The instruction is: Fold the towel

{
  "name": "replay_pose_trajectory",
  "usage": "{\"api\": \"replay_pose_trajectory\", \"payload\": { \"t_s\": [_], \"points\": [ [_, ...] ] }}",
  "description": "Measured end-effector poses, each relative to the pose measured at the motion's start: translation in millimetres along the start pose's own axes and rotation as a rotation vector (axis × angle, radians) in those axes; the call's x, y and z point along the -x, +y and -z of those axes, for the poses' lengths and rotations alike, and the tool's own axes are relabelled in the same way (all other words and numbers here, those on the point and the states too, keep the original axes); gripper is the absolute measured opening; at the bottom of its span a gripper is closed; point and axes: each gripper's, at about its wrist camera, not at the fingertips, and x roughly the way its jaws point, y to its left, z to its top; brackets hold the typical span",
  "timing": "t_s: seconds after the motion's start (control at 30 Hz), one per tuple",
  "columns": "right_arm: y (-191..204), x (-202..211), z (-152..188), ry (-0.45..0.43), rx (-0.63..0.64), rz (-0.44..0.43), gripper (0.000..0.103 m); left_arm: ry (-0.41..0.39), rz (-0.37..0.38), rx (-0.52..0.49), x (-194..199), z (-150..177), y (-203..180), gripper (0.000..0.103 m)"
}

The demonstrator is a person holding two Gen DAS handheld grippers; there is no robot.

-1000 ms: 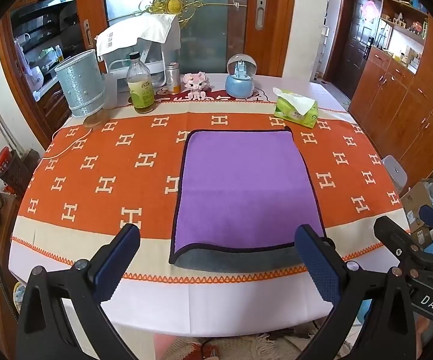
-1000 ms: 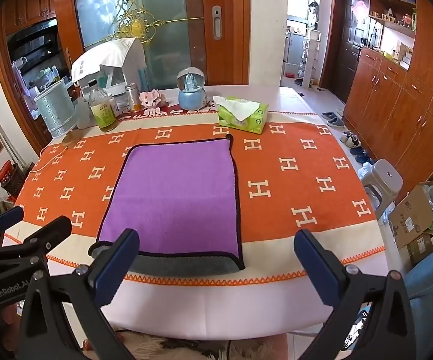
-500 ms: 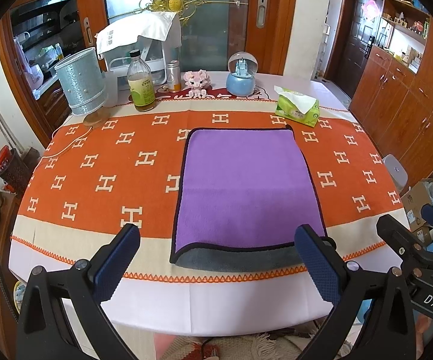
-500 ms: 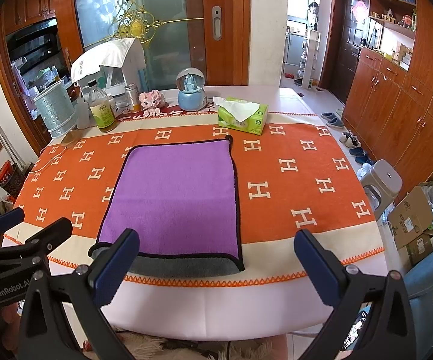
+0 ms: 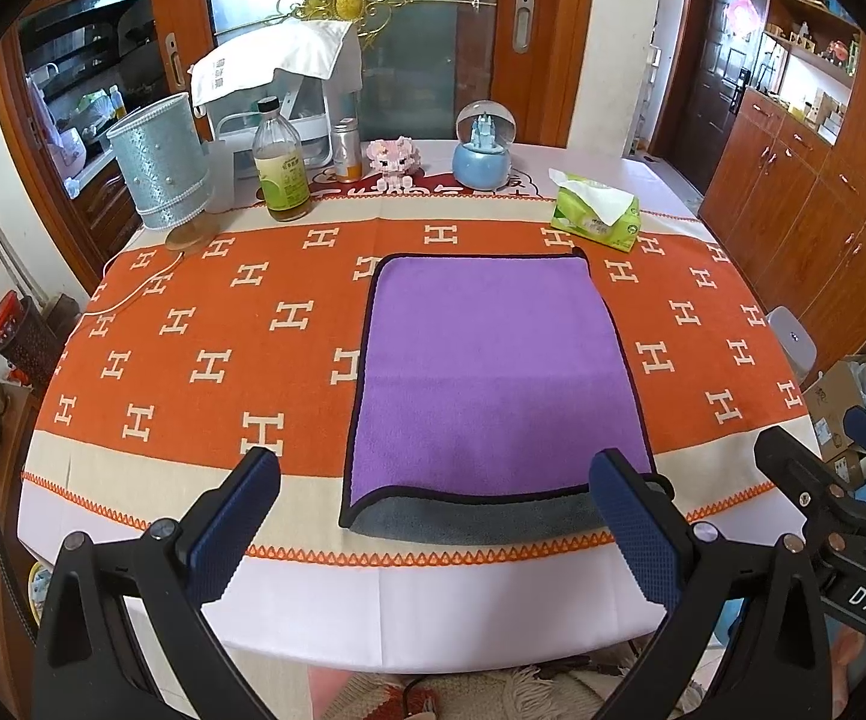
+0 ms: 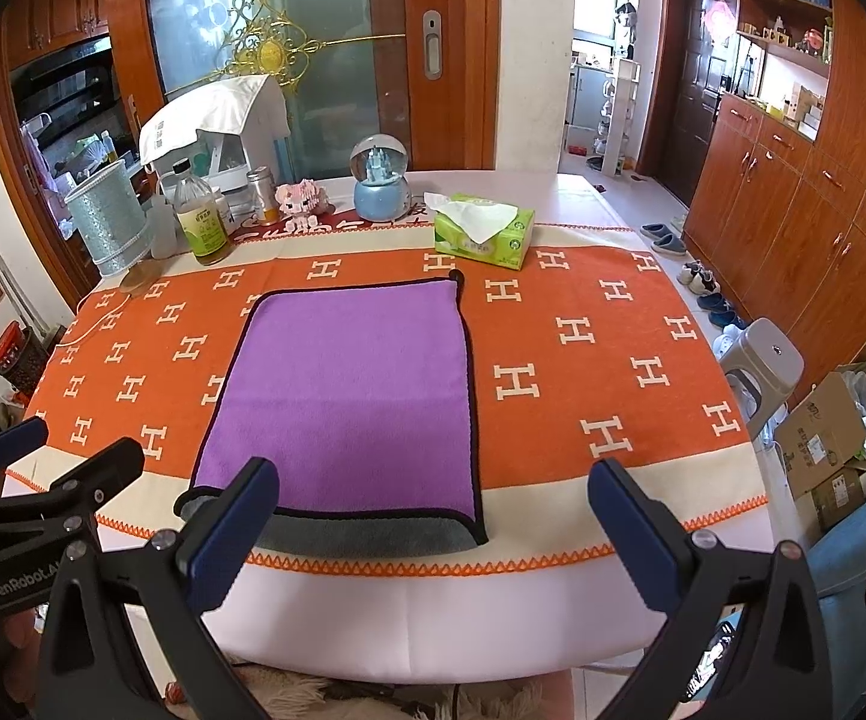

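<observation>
A purple towel [image 5: 493,372] with a black hem lies flat on the orange cloth of the table, folded over so a strip of its grey underside [image 5: 481,519] shows along the near edge. It also shows in the right wrist view [image 6: 348,390]. My left gripper [image 5: 433,528] is open and empty, held above the table's near edge, in front of the towel's near left corner. My right gripper [image 6: 433,531] is open and empty, in front of the towel's near right corner. Each gripper shows at the edge of the other's view.
Along the far edge stand a silver-blue lamp [image 5: 162,171], a bottle [image 5: 279,165], a pink toy [image 5: 395,157], a snow globe [image 5: 484,147] and a green tissue pack [image 5: 595,213]. A white cable [image 5: 132,294] runs from the lamp. A grey stool [image 6: 763,360] and cardboard boxes [image 6: 823,438] stand right of the table.
Both grippers have drifted slightly; the towel and the table things appear a little lower and nearer in the views. Nothing was taken hold of.
</observation>
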Motion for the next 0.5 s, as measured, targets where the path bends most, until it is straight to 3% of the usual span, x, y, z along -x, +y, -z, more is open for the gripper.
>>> {"api": "replay_pose_trajectory", "payload": {
  "t_s": [0.5],
  "points": [
    [0.3, -0.6, -1.1, 0.001, 0.0, 0.002, 0.103, 0.004, -0.005, 0.002, -0.9, 0.3, 2.7, 0.102]
  ]
}}
